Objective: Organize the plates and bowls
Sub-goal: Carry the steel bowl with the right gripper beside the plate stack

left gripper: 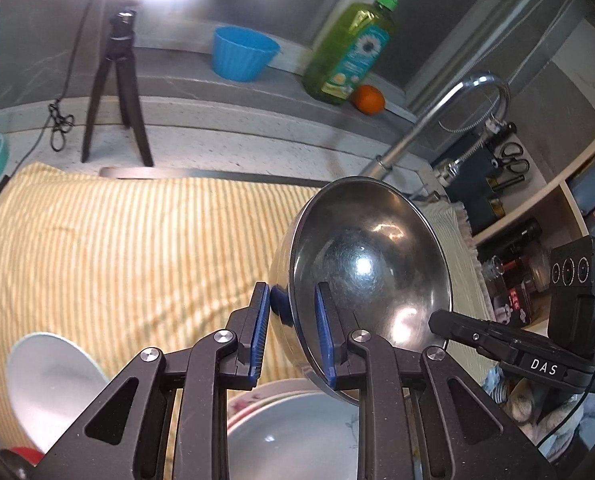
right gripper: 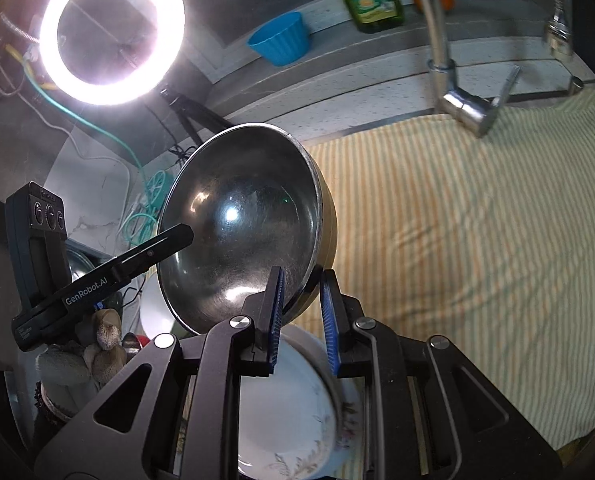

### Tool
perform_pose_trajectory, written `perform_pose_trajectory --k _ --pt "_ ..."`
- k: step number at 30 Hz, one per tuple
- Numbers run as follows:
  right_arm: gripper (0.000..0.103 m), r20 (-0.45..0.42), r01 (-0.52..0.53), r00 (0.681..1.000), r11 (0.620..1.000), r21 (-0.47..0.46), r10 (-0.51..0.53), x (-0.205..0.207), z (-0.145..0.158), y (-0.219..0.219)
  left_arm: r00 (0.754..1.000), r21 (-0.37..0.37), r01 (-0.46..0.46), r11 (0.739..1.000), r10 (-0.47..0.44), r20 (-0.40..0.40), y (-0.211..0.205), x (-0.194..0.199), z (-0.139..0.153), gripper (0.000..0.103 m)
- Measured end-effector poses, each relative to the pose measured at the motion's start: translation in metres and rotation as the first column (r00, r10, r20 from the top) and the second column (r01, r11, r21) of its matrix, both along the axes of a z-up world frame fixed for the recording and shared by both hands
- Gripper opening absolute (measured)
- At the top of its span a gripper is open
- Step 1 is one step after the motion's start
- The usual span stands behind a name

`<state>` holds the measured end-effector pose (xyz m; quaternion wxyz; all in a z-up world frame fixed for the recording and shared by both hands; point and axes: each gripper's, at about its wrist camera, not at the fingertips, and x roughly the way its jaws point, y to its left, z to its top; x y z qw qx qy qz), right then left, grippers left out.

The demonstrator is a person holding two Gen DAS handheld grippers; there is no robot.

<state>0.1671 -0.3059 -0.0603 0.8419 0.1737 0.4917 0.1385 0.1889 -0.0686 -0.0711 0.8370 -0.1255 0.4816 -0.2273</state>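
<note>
- Left tongs [left gripper: 290, 332] and right tongs [right gripper: 302, 316] are clamped on opposite rims of the steel bowl [left gripper: 367, 264], held tilted above the plates [left gripper: 293, 436].
- Plates are half hidden by linkages.
- Striped cloth [right gripper: 477, 240] beyond lies clear.

"DAS" on right gripper [left gripper: 437, 322] arm, "GenRobot.AI" on left gripper [right gripper: 191, 234] arm (bottle label [left gripper: 355, 60] seemingly illegible)

Ring light [right gripper: 111, 36], blue cup [left gripper: 243, 54], green soap bottle [left gripper: 351, 48], orange [left gripper: 368, 99], faucet [left gripper: 437, 128], striped towel [left gripper: 137, 248]
</note>
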Motion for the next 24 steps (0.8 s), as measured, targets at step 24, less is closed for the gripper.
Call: perform_pose_trajectory --k 24 --pt "0.019 -0.116 0.094 0.989 0.996 -0.013 -0.095 -0.036 -0.054 -0.087 0.982 0.043 0.149 0.988 -0.143 -0.119 -0.078 -0.029 -0.044 0.021"
